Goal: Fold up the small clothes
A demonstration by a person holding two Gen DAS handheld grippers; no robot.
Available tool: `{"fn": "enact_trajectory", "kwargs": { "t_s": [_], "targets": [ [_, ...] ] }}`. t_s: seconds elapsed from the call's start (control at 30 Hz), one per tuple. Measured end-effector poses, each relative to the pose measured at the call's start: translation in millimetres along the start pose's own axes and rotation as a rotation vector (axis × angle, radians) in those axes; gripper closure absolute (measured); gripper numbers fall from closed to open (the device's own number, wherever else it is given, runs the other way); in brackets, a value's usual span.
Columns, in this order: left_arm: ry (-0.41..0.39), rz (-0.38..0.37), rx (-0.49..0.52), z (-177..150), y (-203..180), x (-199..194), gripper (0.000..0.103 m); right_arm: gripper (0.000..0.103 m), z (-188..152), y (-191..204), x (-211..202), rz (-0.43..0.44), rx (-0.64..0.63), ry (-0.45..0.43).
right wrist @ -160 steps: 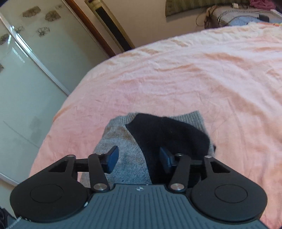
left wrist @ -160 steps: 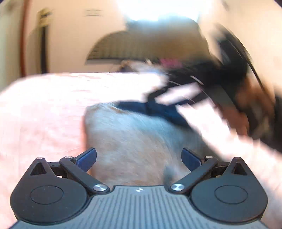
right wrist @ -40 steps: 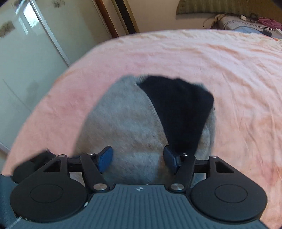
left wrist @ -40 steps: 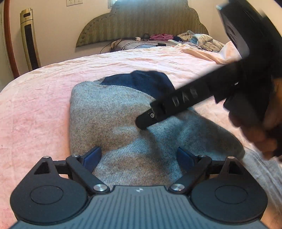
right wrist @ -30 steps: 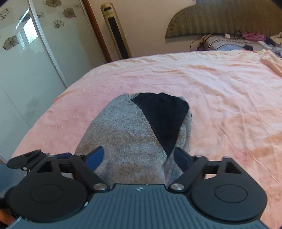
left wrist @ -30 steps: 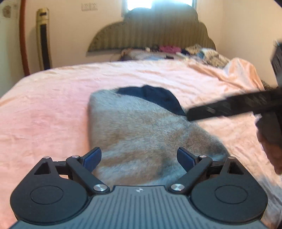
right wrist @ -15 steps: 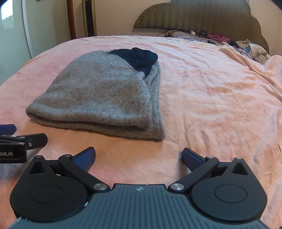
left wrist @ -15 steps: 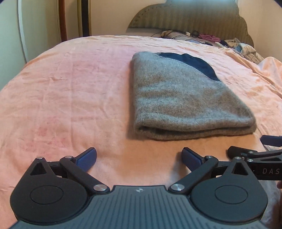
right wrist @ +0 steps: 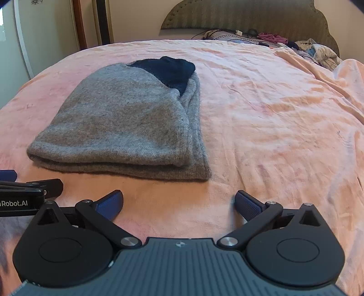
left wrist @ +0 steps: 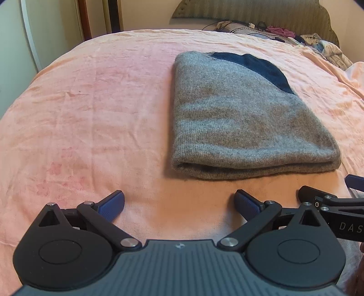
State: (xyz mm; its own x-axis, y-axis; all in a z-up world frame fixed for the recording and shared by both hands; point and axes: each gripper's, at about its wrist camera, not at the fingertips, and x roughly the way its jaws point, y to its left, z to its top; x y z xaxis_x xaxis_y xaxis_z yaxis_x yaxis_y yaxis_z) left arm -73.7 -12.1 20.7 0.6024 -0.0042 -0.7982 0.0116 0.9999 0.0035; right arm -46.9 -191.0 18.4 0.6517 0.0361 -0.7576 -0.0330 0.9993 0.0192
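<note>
Left gripper and right gripper: both spread wide, holding nothing, low over the sheet just short of the sweater's near edge.

Sweater: grey knit with a navy patch at 12 o'clock, folded into a thick flat rectangle, lying apart from both tools. At 1 o'clock in the left view, at 11 o'clock in the right view, so roughly between the two grippers. Doubled layers showing along the near fold; right-hand edge slightly uneven in the right view.

Step, as judged: fold looks finished, release and retreat stage. Next move probably calls for either a light tidy of the loose right edge or a reach toward another garment; only the heap of clothes at 1 o'clock by the headboard offers candidates.

Against 1.3 s ago: grippers then directly over the knit, right tool crossing it; now pulled back toward 6 o'clock, whole sweater in sight on the pink sheet.
</note>
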Motion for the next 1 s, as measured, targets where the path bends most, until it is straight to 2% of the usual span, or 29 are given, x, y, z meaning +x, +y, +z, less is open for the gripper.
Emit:
{"fn": "enact_trajectory", "kwargs": {
  "t_s": [1.0],
  "targets": [
    [-0.004, 0.004, -0.006, 1.1, 0.3, 0.2, 0.0, 0.0, -1.1, -0.6, -0.3, 0.001, -0.003, -0.004]
  ]
}}
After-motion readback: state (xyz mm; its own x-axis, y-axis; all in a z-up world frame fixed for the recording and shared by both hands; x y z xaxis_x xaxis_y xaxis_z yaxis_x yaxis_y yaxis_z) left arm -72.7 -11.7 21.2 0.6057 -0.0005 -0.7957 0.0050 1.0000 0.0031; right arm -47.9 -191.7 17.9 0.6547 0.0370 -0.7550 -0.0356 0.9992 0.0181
